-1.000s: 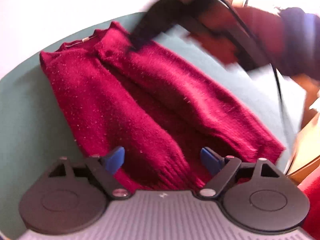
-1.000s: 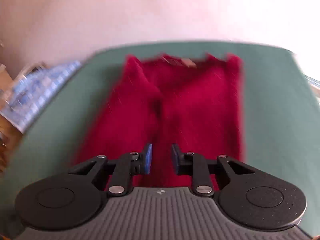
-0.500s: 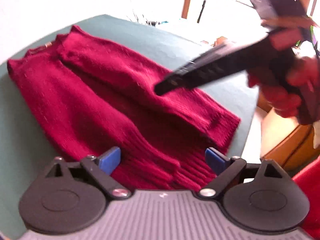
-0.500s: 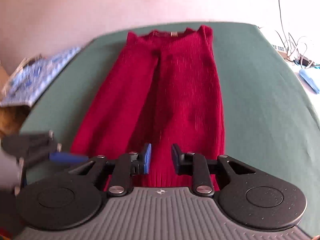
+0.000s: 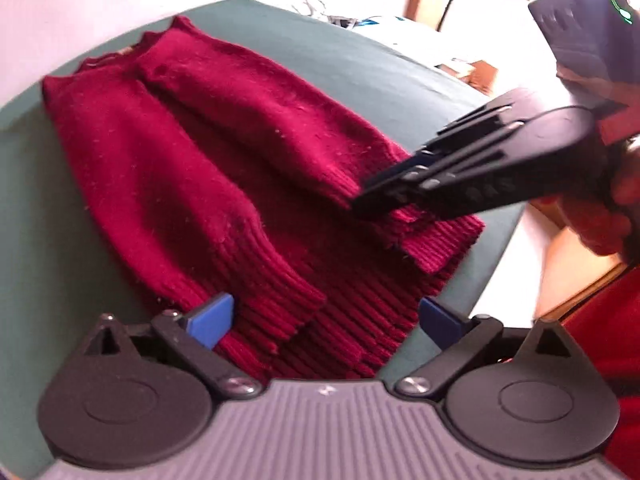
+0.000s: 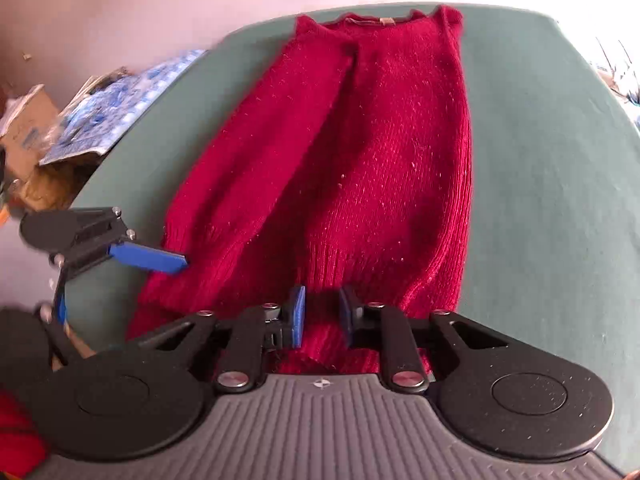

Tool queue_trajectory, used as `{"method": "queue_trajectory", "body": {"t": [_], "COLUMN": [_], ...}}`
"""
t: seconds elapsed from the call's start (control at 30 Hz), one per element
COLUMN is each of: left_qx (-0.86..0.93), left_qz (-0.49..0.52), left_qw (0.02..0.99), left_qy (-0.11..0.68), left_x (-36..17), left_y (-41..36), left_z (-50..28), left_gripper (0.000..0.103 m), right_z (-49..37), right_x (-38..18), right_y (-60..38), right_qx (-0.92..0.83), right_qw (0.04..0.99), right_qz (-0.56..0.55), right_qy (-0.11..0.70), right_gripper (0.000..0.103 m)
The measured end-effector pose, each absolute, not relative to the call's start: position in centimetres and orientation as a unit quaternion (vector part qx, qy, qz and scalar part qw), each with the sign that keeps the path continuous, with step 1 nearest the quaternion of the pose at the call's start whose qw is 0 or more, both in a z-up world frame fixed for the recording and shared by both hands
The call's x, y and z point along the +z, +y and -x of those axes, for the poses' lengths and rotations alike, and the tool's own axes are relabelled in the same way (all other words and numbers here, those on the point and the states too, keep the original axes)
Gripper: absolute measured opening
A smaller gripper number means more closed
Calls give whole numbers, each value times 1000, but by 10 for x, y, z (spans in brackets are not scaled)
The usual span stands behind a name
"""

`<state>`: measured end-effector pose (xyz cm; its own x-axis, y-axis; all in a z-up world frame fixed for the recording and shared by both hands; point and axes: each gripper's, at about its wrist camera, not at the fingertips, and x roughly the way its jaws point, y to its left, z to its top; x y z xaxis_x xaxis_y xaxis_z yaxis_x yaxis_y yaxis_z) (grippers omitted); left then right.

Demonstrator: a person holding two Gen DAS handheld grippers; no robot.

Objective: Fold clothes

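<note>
Sweater, left wrist view: red knit sweater (image 5: 208, 168) lies flat on the green table (image 5: 360, 60), both sleeves folded in over the body; ribbed hem nearest the camera, collar at the far end
Left gripper, left wrist view: left gripper (image 5: 326, 320) hangs over the hem, jaws wide and opening further; hem and one sleeve cuff lie between the pads but nothing is pinched
Right gripper, left wrist view: right gripper (image 5: 360, 200) reaches in at the other sleeve's cuff, at the hem's far corner; its tips look nearly together
Right gripper, right wrist view: right gripper (image 6: 322, 316) sits low over the hem, jaws narrow and closing; whether knit is caught between the pads, I cannot tell
Left gripper, right wrist view: one blue pad (image 6: 148, 258) just beside the hem's other corner
Handling, judged: soft, limp, fairly thick and grippy; take both hem corners through all layers, lift evenly toward the collar
</note>
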<state>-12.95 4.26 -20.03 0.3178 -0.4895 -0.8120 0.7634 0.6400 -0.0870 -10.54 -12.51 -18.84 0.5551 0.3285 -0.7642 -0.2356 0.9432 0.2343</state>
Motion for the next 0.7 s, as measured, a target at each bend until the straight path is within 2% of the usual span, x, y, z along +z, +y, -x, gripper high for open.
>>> {"method": "queue_trajectory", "body": {"t": [0.13, 0.2, 0.23, 0.27, 0.3, 0.33, 0.37, 0.4, 0.5, 0.7], "left_qx": [-354, -321, -304, -291, -276, -259, -249, -243, -223, -200], "left_qz": [-147, -141, -130, -115, -102, -94, -92, -92, -88, -87], "left_qw": [831, 851, 860, 864, 865, 861, 863, 871, 877, 873], "left_qy": [403, 391, 390, 395, 408, 427, 429, 418, 417, 437], "left_x": [-177, -171, -173, -178, -185, -195, -201, -202, -201, -197], "left_y": [43, 43, 43, 43, 44, 43, 43, 43, 40, 30], "left_z": [124, 113, 103, 94, 84, 76, 74, 77, 83, 84], "left_gripper": [93, 80, 78, 72, 56, 48, 45, 38, 36, 44], "right_z": [91, 80, 73, 70, 67, 62, 60, 61, 67, 71], "right_x": [-172, -168, -170, -174, -179, -184, -189, -191, -193, -200], "right_y": [-138, -149, -154, -158, -161, -163, -165, -167, -170, -165], "right_qx": [174, 165, 158, 151, 150, 147, 139, 137, 139, 132], "right_qw": [889, 893, 895, 895, 892, 888, 885, 886, 892, 894], "right_qz": [-38, -61, -73, -82, -86, -84, -75, -65, -35, -24], "right_qy": [421, 413, 411, 412, 417, 427, 437, 438, 429, 427], "right_gripper": [18, 18, 17, 14, 13, 12, 7, 1, 0, 0]}}
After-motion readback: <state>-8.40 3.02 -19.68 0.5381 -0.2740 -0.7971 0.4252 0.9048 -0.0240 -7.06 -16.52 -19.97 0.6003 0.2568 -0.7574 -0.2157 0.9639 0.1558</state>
